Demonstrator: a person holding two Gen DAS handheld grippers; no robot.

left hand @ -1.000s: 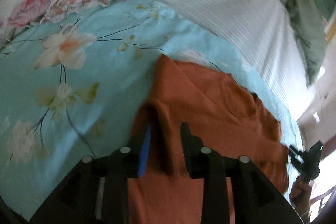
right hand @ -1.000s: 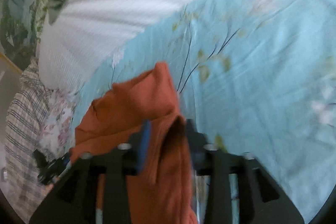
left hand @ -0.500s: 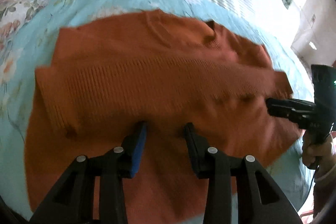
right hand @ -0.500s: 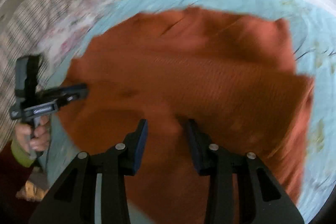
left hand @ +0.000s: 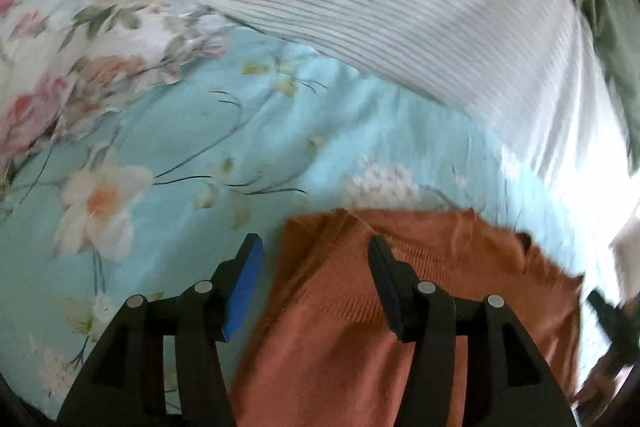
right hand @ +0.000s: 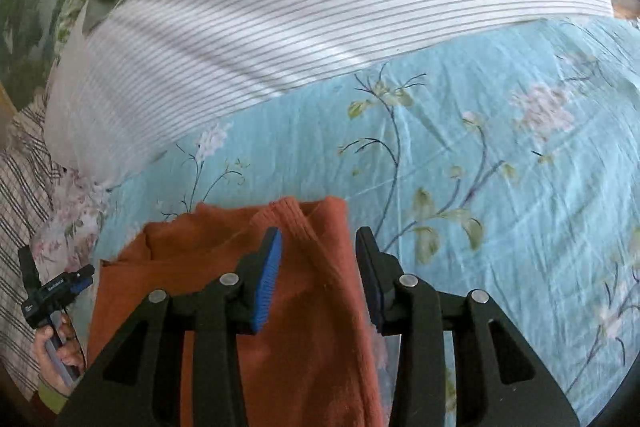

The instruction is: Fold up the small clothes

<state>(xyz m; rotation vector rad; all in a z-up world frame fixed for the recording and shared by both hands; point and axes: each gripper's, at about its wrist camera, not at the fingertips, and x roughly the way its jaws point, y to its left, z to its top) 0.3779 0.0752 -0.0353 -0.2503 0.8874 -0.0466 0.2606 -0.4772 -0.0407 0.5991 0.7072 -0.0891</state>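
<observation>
Rust-orange ribbed knit sweater (right hand: 304,307) lies on the pale blue floral bedsheet (right hand: 500,187), near a white pillow with thin grey stripes (right hand: 320,7); its far edge shows overlapping layers, a ribbed band turned across the body, so one fold looks already laid down, though how neat it is cannot be judged from so close. In the left wrist view the left gripper (left hand: 316,259) stands with its jaws well apart, having just been opening; the sweater's (left hand: 400,307) left edge runs between them, yet neither pad presses it, so the cloth looks released. In the right wrist view the right gripper (right hand: 318,247) straddles the folded right edge; its jaws stand apart and the cloth lies flat beneath them, not pinched. At the left of that view a hand (right hand: 60,351) holds the other gripper beside the sweater. Judged from this, the task is partway along: a first fold seems set; further folds to bring the garment into a compact packet are probably left.
</observation>
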